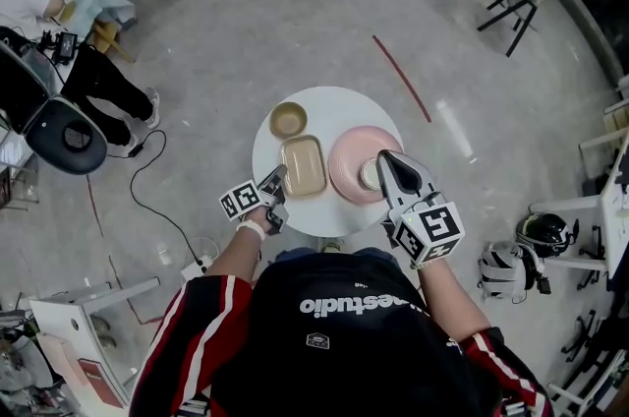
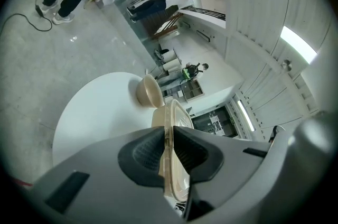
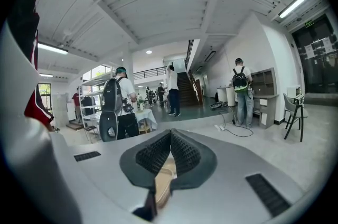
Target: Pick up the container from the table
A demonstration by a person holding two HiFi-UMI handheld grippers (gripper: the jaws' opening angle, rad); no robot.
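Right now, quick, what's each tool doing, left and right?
Left tool: closed on the rim of the beige container.
Right tool: tips closed together; something beige sits behind them, whether gripped cannot be told.

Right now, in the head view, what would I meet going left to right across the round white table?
left gripper → beige container → pink plate → right gripper
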